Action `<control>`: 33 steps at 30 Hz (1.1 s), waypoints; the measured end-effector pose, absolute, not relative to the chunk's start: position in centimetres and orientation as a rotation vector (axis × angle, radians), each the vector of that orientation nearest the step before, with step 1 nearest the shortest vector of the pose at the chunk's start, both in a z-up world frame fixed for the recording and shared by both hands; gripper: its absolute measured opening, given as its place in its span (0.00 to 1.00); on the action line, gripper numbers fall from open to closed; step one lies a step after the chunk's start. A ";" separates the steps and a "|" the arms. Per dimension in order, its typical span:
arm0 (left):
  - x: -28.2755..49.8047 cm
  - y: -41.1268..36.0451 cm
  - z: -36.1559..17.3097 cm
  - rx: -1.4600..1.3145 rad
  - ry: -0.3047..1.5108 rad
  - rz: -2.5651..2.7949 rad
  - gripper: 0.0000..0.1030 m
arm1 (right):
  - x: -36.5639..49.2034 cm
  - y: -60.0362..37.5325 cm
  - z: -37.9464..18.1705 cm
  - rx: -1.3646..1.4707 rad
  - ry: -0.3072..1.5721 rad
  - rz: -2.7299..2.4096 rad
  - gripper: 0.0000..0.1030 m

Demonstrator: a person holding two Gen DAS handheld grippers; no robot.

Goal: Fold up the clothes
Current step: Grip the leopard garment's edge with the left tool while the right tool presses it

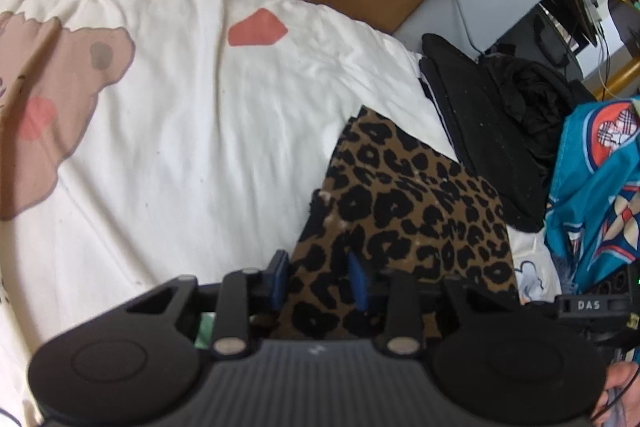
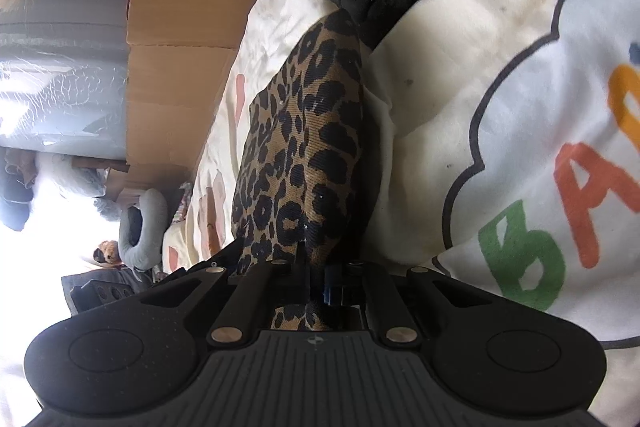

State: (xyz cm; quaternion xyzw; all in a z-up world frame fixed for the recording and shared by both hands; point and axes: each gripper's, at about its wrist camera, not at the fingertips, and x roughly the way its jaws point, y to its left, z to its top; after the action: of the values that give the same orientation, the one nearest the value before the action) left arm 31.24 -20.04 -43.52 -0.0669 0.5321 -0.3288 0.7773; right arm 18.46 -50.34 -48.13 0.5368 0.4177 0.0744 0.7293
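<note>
On the bed, the left gripper stands apart astride the leopard cloth; the right gripper is clamped on it.

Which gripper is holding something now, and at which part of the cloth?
The right gripper is shut on the leopard-print garment, pinching its near edge. The left gripper stands open over the same garment and holds nothing.

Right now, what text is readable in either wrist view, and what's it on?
"DAS": white letters on the black plastic device body at the right edge of the left wrist view.
"BA": big green and orange letters, cut off by the frame, in the cloud print on the cream bedding.
Nothing else readable; the background items are too blurred.
</note>
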 end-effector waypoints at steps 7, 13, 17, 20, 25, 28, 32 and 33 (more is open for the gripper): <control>30.5 -21.1 -43.6 -0.205 1.216 -0.734 0.25 | 18.4 -52.0 -46.3 1.095 0.958 0.142 0.03; 29.8 -22.6 -43.2 -0.211 1.231 -0.812 0.25 | 17.9 -54.1 -45.6 1.036 0.982 0.111 0.04; 30.5 -22.6 -43.2 -0.230 1.233 -0.798 0.46 | 17.5 -54.5 -46.3 1.049 0.987 0.101 0.03; 31.1 -22.7 -43.6 -0.245 1.234 -0.800 0.60 | 17.4 -54.5 -46.7 1.048 0.990 0.093 0.03; 32.0 -23.2 -45.3 -0.316 1.277 -0.818 0.62 | 17.2 -54.6 -47.0 1.051 0.990 0.091 0.03; 32.5 -23.7 -46.0 -0.365 1.293 -0.843 0.66 | 17.3 -54.7 -47.1 1.054 0.990 0.091 0.03; 33.1 -23.8 -47.0 -0.461 1.311 -0.853 0.66 | 17.3 -54.6 -47.2 1.067 0.987 0.082 0.03; 33.3 -23.9 -47.1 -0.477 1.316 -0.857 0.65 | 17.4 -54.6 -47.3 1.067 0.988 0.080 0.03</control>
State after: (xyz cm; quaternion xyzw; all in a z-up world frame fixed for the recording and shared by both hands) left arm 33.26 -23.87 -47.13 -0.2125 0.5865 -0.3818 0.6819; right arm 17.35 -54.57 -47.27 0.4877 0.4514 0.0367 0.7463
